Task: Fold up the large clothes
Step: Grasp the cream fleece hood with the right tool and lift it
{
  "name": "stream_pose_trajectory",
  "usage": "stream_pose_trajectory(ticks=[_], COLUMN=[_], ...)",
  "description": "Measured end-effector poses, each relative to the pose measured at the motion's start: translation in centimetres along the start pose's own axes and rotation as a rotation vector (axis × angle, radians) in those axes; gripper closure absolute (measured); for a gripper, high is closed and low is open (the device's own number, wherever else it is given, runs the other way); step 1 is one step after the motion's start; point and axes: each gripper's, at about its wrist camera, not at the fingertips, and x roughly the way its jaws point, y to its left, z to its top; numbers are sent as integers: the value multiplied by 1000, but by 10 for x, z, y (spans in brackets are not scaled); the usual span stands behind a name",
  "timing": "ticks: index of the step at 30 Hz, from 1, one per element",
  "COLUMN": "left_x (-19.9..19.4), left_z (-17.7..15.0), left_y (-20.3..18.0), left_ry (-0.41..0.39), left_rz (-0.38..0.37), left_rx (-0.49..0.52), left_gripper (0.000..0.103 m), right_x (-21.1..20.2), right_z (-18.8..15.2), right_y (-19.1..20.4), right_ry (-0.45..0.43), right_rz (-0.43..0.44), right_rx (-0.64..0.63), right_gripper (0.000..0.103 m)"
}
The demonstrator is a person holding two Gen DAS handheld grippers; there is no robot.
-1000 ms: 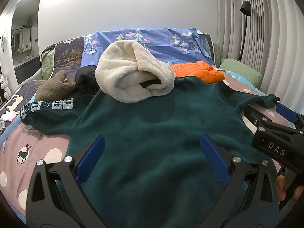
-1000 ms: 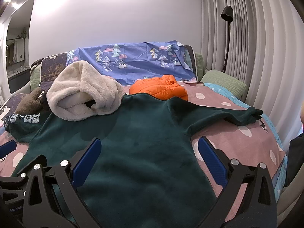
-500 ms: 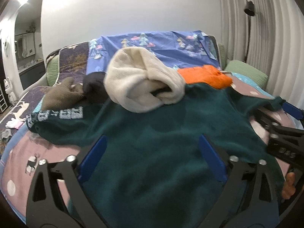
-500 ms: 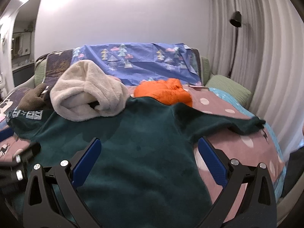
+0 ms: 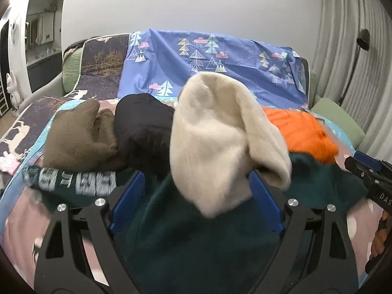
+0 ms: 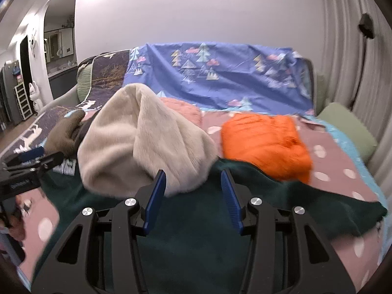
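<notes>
I see the dark green garment [image 6: 186, 252] spread on the bed under both grippers; my left gripper [image 5: 196, 196] gapes wide, my right gripper [image 6: 192, 196] has just been narrowing, gripping nothing.

Left gripper [image 5: 196, 196] wide — right gripper [image 6: 192, 198] jaws just narrowing, empty.

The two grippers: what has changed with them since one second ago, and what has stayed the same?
Both moved forward toward the cream fleece. The right gripper jaws have just been closing, the left gripper slightly; neither grips anything. The green sweatshirt stays spread.
</notes>
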Motion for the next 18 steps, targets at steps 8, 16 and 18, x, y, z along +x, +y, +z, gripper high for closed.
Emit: stream_pose_trajectory(ticks=[8, 16, 18], left_x=[103, 177, 187], left_z=[46, 74, 79], left_y=[45, 66, 63], left_ry=[56, 103, 122], left_rz=[-53, -192, -252], left_rx=[-57, -96, -108], left_gripper=[15, 42, 83], right_x=[109, 192, 201], right_z=[67, 102, 108], right_y=[45, 61, 52], right_ry=[40, 88, 105], right_rz=[23, 60, 95], right_rx=[-141, -169, -121], right_gripper=[38, 47, 91])
